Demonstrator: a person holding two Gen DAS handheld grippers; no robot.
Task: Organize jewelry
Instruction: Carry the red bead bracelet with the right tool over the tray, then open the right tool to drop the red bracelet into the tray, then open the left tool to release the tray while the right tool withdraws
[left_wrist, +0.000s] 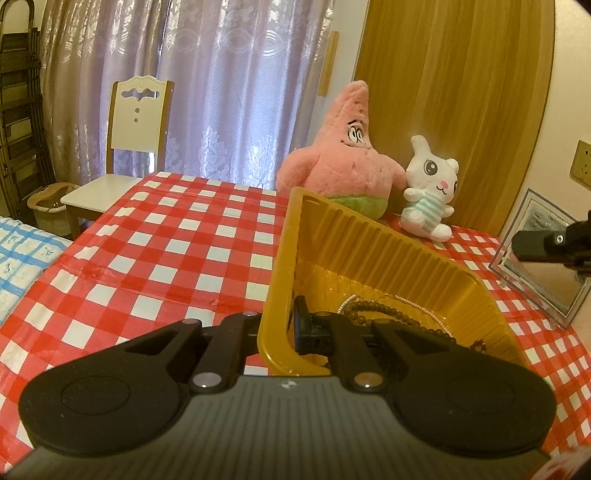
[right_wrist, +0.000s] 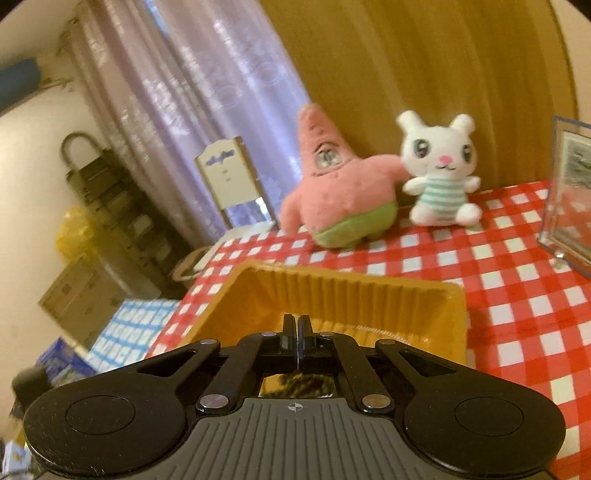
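Observation:
A yellow ribbed plastic tray (left_wrist: 388, 236) stands on the red checked tablecloth. My left gripper (left_wrist: 286, 325) is shut on the tray's left wall, one finger inside and one outside. Inside the tray lie a brown bead string (left_wrist: 384, 310) and a thin pearl chain (left_wrist: 421, 304). In the right wrist view my right gripper (right_wrist: 297, 332) is shut and empty, held above the near side of the tray (right_wrist: 332, 291). The tray's contents are hidden there. The right gripper's tip also shows at the right edge of the left wrist view (left_wrist: 546, 245).
A pink star plush (left_wrist: 343, 158) and a white bunny plush (left_wrist: 428, 192) sit at the table's back. A clear-framed mirror (left_wrist: 543, 254) stands at the right. A white chair (left_wrist: 125, 147) stands beyond the table's left corner.

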